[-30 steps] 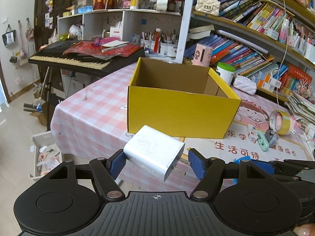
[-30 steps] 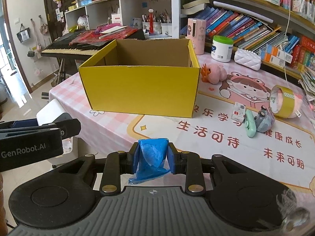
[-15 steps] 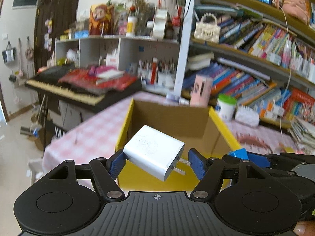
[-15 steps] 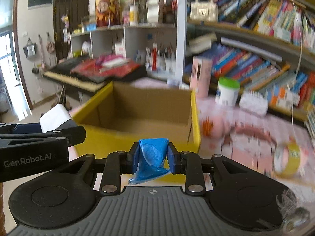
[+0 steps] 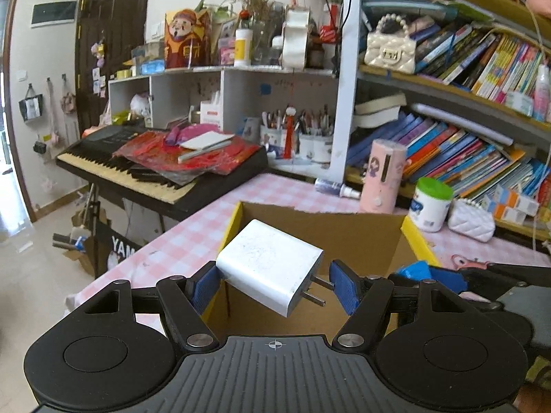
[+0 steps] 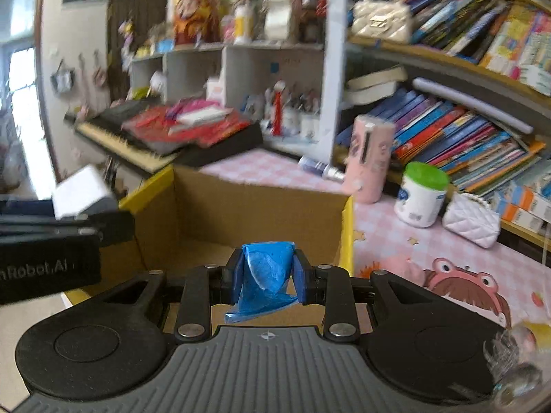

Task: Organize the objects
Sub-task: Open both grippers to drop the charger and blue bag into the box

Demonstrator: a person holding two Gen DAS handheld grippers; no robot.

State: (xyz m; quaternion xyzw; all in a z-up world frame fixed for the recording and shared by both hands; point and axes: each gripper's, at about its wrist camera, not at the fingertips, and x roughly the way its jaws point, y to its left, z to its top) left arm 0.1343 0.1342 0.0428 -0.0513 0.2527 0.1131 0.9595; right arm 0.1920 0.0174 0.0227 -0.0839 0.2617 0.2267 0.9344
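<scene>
My left gripper (image 5: pixel 273 287) is shut on a white plug charger (image 5: pixel 270 266), held tilted with its two prongs toward the right pad. It hangs over the near edge of the yellow cardboard box (image 5: pixel 418 241), whose brown inside is open below. My right gripper (image 6: pixel 267 275) is shut on a crumpled blue plastic wrapper (image 6: pixel 265 275) over the same box (image 6: pixel 347 234). In the right wrist view the left gripper with the charger (image 6: pixel 81 194) shows at the left edge. The right gripper's blue load (image 5: pixel 416 270) shows at the right of the left wrist view.
The box stands on a pink checked tablecloth (image 5: pixel 193 230). Behind it are a pink cylinder (image 5: pixel 382 175), a white jar with a green lid (image 5: pixel 432 204), a white quilted pouch (image 5: pixel 471 218) and bookshelves (image 5: pixel 447 144). A keyboard (image 5: pixel 137 168) stands at the left, past the table's edge.
Both grippers moved forward and up from in front of the box to above its open top. The charger and the blue wrapper stayed gripped.
</scene>
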